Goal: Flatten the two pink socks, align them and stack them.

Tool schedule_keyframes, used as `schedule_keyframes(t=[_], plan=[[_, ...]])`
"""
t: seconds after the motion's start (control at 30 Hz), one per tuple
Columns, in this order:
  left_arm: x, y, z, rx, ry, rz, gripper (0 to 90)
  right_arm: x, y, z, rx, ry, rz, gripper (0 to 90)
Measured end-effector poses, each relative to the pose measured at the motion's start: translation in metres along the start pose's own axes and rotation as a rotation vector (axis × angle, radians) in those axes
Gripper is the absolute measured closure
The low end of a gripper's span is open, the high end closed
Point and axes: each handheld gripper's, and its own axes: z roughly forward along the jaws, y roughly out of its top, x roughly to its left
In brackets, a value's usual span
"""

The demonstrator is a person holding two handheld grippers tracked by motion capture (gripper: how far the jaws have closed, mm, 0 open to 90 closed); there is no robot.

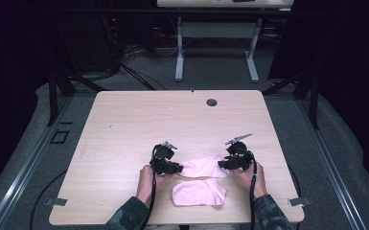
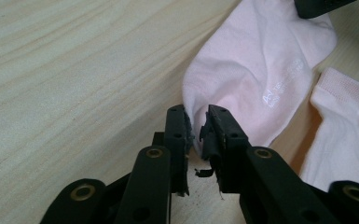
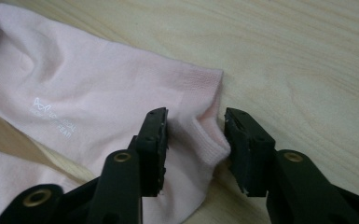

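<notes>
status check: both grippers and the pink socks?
Left gripper nipping toe end of far sock, jaws nearly closed. Right gripper open astride its cuff. Near sock lies flat, untouched. Nothing in the way.

Pale wood-grain rectangular table [image 1: 124,124] with a round cable hole [image 1: 212,102] near its far edge, on grey carpeted floor [image 1: 38,105]; beyond it a white-legged second desk [image 1: 215,28], loose black cables [image 1: 134,72] to that desk's left, dark surroundings on both sides.

High view: above the worktop's [image 1: 124,120] near edge, facing forward and down, far.
Tool views: low, close.
Shared: pink sock [image 1: 202,166].
</notes>
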Motion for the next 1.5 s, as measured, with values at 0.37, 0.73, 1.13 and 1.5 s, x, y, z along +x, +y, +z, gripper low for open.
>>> schedule_keyframes(t=[0.37,0.73,1.13,1.5], plan=[[0.000,-0.002,0.004,0.025,0.020,0.029,88.3,0.005,-0.003,0.000,0.005,-0.006,-0.036,83.7],[-0.003,0.003,-0.021,-0.055,0.019,0.021,88.7,0.009,-0.005,-0.019,-0.081,0.010,-0.030,85.2],[-0.028,0.004,-0.073,-0.112,-0.034,0.043,88.6,0.030,-0.008,-0.081,-0.186,0.022,-0.043,85.1],[-0.046,-0.033,-0.079,-0.075,-0.086,0.043,88.6,0.051,-0.037,-0.090,-0.142,0.062,-0.070,84.9]])
